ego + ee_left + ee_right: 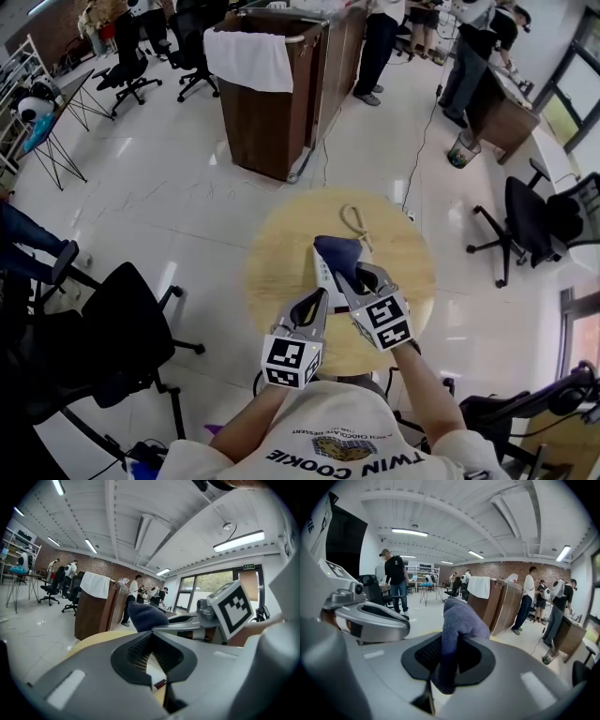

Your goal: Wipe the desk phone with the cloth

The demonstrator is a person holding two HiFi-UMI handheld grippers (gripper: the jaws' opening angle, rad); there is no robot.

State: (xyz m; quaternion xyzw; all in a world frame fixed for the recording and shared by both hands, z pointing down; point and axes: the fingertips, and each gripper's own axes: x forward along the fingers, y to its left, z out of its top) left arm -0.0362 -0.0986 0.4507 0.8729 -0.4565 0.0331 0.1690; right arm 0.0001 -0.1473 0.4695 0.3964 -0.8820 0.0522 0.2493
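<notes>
**Cloth pinched in the right tool over the phone, left tool closed and empty**

The desk phone (324, 277) sits near the middle of the round wooden bench (281, 253). It is a pale body largely covered by the two tools and the cloth. Its coiled cord (354, 221) lies on the bench top just beyond it.

The right tool (361, 279) reaches in over the phone from the person's side. Its own view shows the jaws of the right tool (450, 641) clamped on the dark blue cloth (457, 616). The fabric is squeezed between the pads, bunching up above the tips and hanging a little below them. From the head view, the cloth (339, 253) lies bunched on the far end of the phone.

The left tool (316, 302) is just beside the right one, at the near left edge of the phone. In its own view the left tool (151, 637) has its jaw tips brought together with nothing between them. The cloth (146, 616) and the right tool's marker cube (232, 609) show just ahead of it.

Beyond the bench stands a brown wooden cabinet (267, 112) with a white towel (248, 58) draped over its top edge.
</notes>
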